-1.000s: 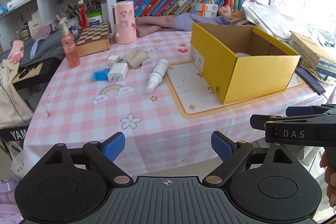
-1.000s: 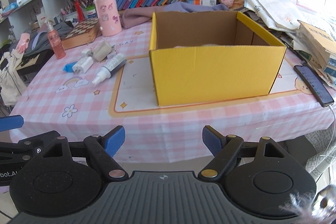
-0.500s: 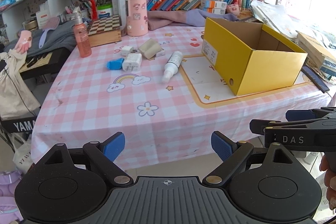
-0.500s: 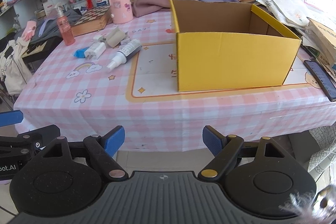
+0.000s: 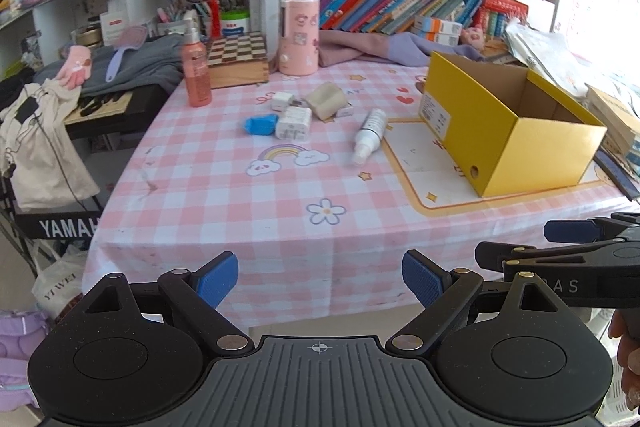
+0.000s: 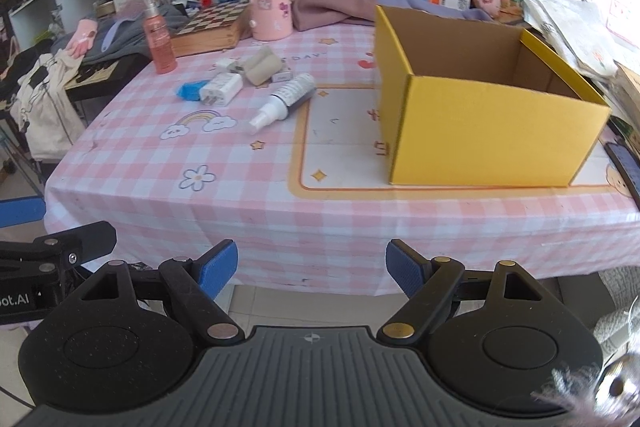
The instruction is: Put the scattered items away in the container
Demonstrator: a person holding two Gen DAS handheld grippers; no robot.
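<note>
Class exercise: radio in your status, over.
Both hand-held grippers open, empty, short of table. Spray bottle, charger outside yellow box. Path clear.

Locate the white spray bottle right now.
The white spray bottle lies on its side on the pink checked tablecloth, between the white charger and the yellow box.

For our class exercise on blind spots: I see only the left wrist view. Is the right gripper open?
Observer: Yes. The right gripper shows both pads well apart, nothing between them.
Operator: The spray bottle looks all white from here.
Observer: In the right wrist view the spray bottle has a dark printed side.
Operator: And the white charger?
Observer: There the charger shows its metal prongs at its near end.
</note>
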